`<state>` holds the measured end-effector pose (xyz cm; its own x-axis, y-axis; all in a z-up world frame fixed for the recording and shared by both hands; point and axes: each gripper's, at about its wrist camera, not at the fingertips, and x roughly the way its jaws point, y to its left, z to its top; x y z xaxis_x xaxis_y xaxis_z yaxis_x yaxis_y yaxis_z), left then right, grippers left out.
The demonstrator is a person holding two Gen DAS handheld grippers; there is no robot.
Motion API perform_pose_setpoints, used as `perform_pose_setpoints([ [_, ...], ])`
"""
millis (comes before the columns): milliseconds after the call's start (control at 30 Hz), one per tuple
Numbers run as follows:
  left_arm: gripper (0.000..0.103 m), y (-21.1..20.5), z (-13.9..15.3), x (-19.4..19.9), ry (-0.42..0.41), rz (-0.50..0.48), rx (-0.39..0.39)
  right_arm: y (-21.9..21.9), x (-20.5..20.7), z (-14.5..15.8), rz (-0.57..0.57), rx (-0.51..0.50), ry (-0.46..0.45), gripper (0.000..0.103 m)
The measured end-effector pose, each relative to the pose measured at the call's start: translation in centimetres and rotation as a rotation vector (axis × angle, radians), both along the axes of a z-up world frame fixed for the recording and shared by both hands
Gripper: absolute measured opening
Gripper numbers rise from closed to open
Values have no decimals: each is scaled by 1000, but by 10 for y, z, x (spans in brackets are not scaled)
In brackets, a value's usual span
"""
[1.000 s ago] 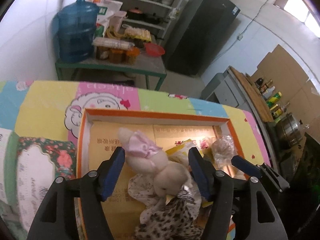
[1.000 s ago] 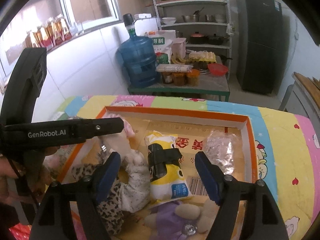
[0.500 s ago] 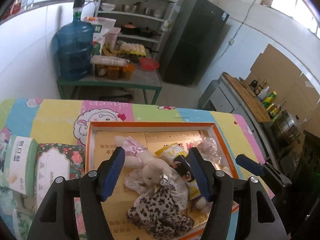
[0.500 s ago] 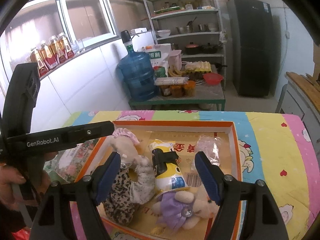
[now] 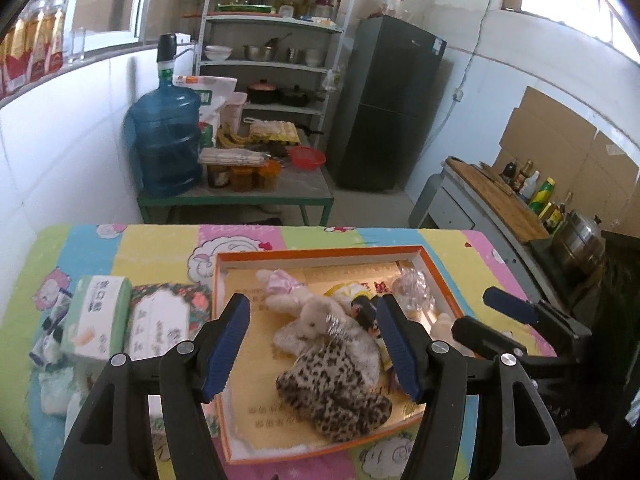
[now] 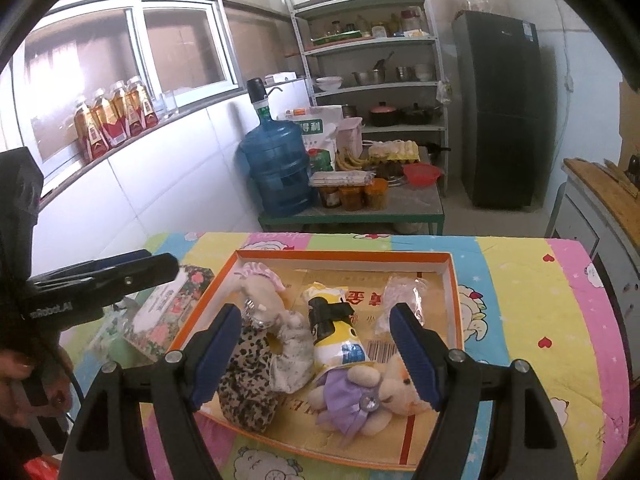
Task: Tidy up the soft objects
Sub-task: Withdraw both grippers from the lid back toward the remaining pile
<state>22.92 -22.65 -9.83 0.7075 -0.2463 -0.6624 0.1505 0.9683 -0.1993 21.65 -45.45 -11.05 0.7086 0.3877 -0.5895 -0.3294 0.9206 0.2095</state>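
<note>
An orange-rimmed cardboard box (image 5: 320, 251) (image 6: 344, 257) lies on the colourful tablecloth. In it lie a cream rabbit with a pink bonnet (image 5: 298, 304) (image 6: 260, 292), a leopard-print soft toy (image 5: 334, 390) (image 6: 248, 376), a yellow doll with black hair (image 6: 334, 330) (image 5: 362, 306), a bear in a purple dress (image 6: 370, 394) and a clear plastic bag (image 6: 400, 300) (image 5: 412, 292). My left gripper (image 5: 314, 350) is open and empty, held above the box. My right gripper (image 6: 316, 350) is open and empty, also above the box.
Tissue packs lie left of the box: a green one (image 5: 98, 316) and a floral one (image 5: 160, 320) (image 6: 160, 312). Beyond the table stand a low green table with a water jug (image 5: 166, 144), shelves and a black fridge (image 5: 384, 100). A counter (image 5: 500, 200) is at the right.
Both grippers have drawn back and up from the box, which now looks smaller and shows whole. The toys in the box have not moved. Both grippers stay open.
</note>
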Motion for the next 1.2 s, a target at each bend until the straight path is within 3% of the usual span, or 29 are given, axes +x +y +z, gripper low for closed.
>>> perform_pose_setpoints([
  [400,67,16,11,-42,-50,50,38,7,-21,8,28,11,-23,76],
  [667,67,33,11,-56,-61,54,23,23,-33,12,48,11,-21,76],
  [967,67,64,7,-65,-68,12,-4,45,-49,15,0,-7,-5,76],
  [1200,67,108,8,-73,-79,-58,-4,87,-68,24,-78,7,-3,76],
])
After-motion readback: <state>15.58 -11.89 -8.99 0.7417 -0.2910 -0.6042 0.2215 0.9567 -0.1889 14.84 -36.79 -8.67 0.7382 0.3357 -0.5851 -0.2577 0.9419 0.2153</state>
